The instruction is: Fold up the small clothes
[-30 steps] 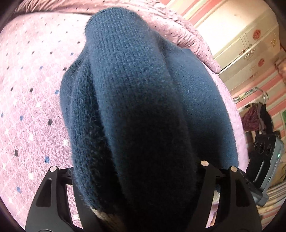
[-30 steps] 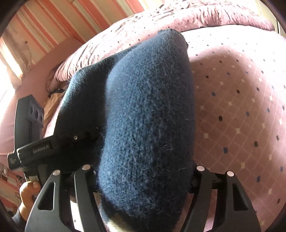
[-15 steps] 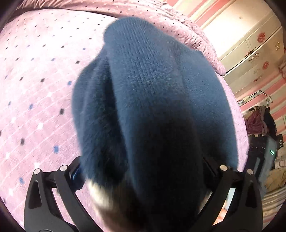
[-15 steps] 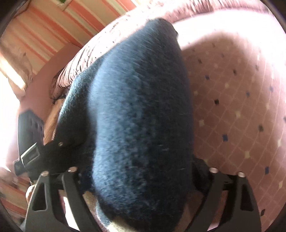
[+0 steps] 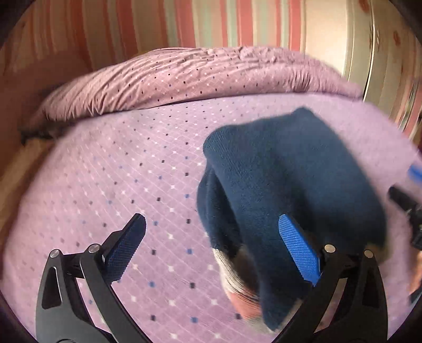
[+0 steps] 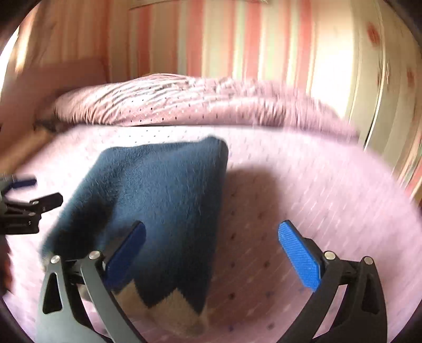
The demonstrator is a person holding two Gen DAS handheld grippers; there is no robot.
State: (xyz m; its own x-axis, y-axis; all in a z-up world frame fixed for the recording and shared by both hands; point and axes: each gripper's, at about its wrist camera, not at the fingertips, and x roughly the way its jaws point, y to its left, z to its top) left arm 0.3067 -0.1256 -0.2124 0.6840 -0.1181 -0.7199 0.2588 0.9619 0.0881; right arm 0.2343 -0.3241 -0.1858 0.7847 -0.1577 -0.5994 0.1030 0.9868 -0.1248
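Note:
A dark blue knitted sweater [image 5: 290, 179] with a beige zigzag band [image 6: 179, 303] at its near end lies folded on the pink diamond-pattern bed [image 5: 118, 184]. My left gripper [image 5: 211, 237] is open above the bed; its right pad [image 5: 298, 248] hangs over the sweater's near left part without pressing it. The jaws of my right gripper [image 6: 211, 245] are opening; the sweater [image 6: 163, 190] shows between them near the left pad [image 6: 126, 253], not pinched. Each gripper appears at the edge of the other's view: the right gripper [image 5: 406, 208] and the left gripper [image 6: 29, 208].
A bunched pink quilt [image 5: 184, 76] runs along the bed's far side below a striped wall [image 5: 211, 23]. A pale wardrobe [image 6: 382, 66] stands at the right. Part of a hand [image 5: 416, 271] shows at the right edge. Bare sheet [image 6: 316, 184] lies right of the sweater.
Both grippers have let go of the sweater, spread their jaws wide and pulled back and up. The sweater, held bunched close to both cameras before, now lies on the bed.

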